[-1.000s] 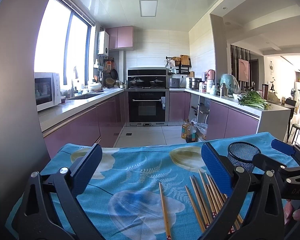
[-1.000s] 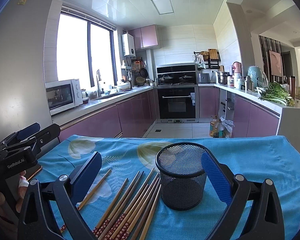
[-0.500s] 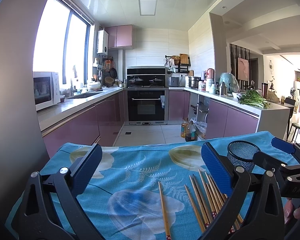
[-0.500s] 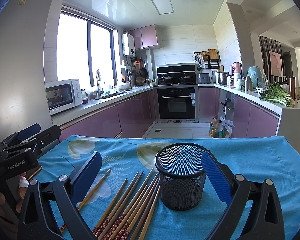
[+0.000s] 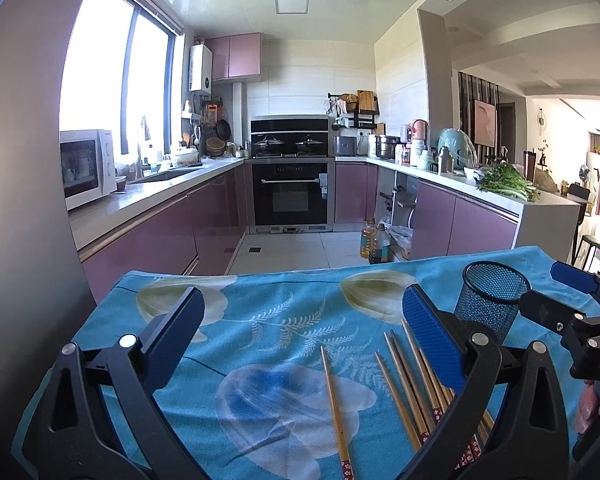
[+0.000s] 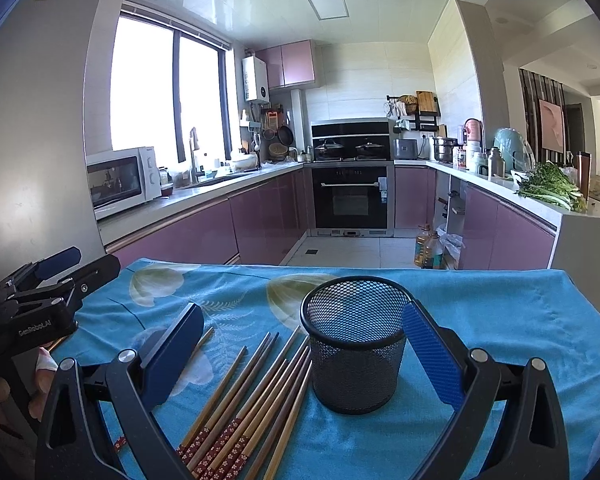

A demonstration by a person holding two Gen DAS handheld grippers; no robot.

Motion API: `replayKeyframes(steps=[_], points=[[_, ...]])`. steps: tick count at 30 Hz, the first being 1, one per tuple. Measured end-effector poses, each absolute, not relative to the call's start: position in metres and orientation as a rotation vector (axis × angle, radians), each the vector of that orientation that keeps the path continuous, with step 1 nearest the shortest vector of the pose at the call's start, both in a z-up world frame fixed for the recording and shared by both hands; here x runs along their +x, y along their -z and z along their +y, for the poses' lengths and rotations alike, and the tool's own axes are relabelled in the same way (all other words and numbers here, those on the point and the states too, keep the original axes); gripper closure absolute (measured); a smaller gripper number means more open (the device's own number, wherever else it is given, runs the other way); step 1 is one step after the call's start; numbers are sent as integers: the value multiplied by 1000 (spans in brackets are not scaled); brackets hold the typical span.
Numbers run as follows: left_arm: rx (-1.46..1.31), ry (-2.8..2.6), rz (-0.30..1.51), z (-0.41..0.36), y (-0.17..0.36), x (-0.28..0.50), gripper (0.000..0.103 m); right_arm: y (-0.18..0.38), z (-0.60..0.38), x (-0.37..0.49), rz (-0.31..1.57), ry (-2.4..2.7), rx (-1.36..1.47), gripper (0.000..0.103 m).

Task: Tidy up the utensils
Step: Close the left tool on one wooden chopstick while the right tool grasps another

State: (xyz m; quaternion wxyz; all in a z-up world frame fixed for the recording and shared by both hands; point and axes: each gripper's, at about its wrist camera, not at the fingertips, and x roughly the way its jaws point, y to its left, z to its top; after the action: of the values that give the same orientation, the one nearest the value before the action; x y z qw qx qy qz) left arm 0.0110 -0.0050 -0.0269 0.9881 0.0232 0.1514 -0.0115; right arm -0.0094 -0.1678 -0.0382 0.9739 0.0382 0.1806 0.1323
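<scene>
We hold our left gripper (image 5: 300,340) and right gripper (image 6: 304,348) spread wide, grasping nothing, above wooden chopsticks (image 6: 256,396) beside the mesh holder (image 6: 354,344).

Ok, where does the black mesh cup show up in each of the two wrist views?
Left wrist view: the mesh cup stands at the far right on the blue cloth, just beyond the tips of the chopsticks.
Right wrist view: the mesh cup stands near the centre, upright and empty, with the chopsticks lying to its left.
Shared landmark: the black oven at the back of the kitchen.
</scene>
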Motion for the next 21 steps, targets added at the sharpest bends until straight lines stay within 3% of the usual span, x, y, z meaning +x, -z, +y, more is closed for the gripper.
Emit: replayKeyframes(steps=[2,6,13,18,21], points=[[61,35,336,-4,31,16,5,43,-168,-7,395,-269,71,7],[81,77,425,-3,43,28,6,57,-166,0,497,-276,43,21],[117,195,654,-8,80,57,28,97,-154,21,740,-311,-13,43],[147,242,773,-15,105,73,38,111,-146,25,815,-329,-53,58],[151,267,820,-17,113,78,46,111,-144,24,824,-334,-74,62]])
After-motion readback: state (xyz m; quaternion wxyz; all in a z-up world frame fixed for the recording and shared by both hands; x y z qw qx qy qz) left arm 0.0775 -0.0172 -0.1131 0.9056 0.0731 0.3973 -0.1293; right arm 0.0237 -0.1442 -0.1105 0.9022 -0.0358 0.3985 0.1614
